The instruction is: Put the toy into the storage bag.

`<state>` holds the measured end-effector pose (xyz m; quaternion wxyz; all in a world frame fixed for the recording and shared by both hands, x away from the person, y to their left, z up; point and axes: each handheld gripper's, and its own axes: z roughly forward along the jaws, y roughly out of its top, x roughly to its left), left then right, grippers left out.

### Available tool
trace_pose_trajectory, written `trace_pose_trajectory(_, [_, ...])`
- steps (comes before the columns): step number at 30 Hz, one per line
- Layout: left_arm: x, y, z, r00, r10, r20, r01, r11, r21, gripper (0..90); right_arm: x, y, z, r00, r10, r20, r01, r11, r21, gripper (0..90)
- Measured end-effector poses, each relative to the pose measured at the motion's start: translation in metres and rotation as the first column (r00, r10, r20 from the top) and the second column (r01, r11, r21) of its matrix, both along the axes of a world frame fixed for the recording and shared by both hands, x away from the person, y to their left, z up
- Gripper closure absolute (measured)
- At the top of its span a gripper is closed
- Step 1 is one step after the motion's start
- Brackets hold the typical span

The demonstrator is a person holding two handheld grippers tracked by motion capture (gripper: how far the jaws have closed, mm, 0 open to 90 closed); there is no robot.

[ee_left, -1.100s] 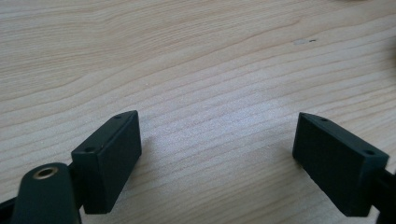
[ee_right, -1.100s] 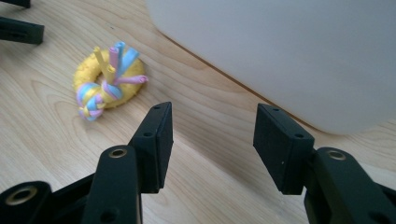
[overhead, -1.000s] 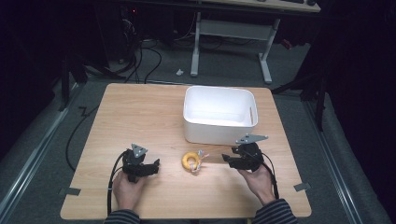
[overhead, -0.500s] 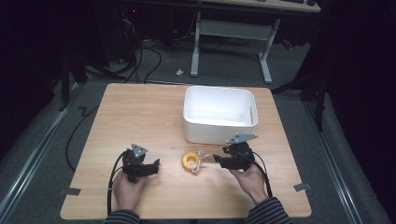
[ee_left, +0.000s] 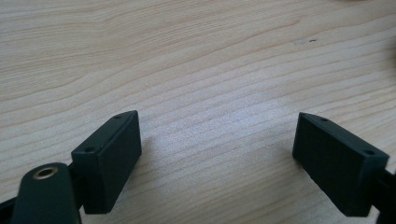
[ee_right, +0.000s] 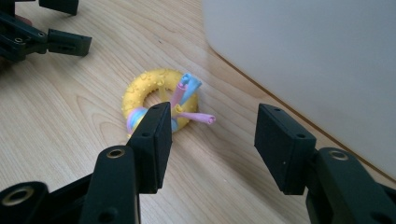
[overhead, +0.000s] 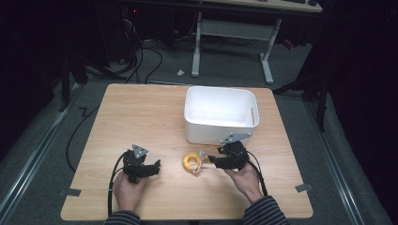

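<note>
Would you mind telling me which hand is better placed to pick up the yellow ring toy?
Right. The right tool is open and points at the yellow ring toy just ahead of it; the left tool sits farther off over bare table.

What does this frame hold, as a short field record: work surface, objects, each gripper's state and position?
surface: wooden table
toy: yellow ring with pink and blue tubes, lying flat on the table, in front of the bin
bin: white, open top, inside looks bare
left gripper: open, nothing between the jaws, low over bare wood, left of the ring
right gripper: open, aimed at the ring from its right, pads not on it
contact: none seen between either gripper and the ring
</note>
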<state>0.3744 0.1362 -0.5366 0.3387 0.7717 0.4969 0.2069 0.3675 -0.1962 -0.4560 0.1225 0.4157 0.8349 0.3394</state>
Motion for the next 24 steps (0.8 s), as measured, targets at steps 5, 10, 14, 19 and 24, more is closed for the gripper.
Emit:
trace_pose_trajectory(5, [0.000, 0.000, 0.000, 1.0000, -0.001, -0.001, 0.001, 1.0000, 0.000, 15.7, 0.003, 0.009, 0.001, 0.9999, 0.012, 0.003, -0.012, 1.000, 0.015, 46.5])
trace_pose_trajectory(10, [0.000, 0.000, 0.000, 1.0000, -0.001, -0.001, 0.001, 1.0000, 0.001, 15.7, 0.005, 0.016, 0.002, 0.9996, 0.025, 0.010, -0.025, 0.999, 0.022, 46.4])
trace_pose_trajectory(14, [0.000, 0.000, 0.000, 1.0000, -0.001, -0.001, 0.001, 1.0000, 0.001, 15.7, 0.009, 0.025, 0.001, 0.9993, 0.038, -0.003, -0.037, 0.999, 0.013, 46.2])
trace_pose_trajectory(19, [0.000, 0.000, 0.000, 1.0000, -0.001, -0.001, 0.001, 1.0000, 0.001, 15.7, 0.014, 0.033, -0.004, 0.9991, 0.040, -0.016, -0.040, 0.999, -0.006, 45.7])
trace_pose_trajectory(24, [0.000, 0.000, 0.000, 1.0000, -0.001, -0.001, 0.001, 1.0000, 0.001, 15.7, 0.020, 0.037, -0.011, 0.9990, 0.034, -0.030, -0.034, 0.999, -0.019, 45.3])
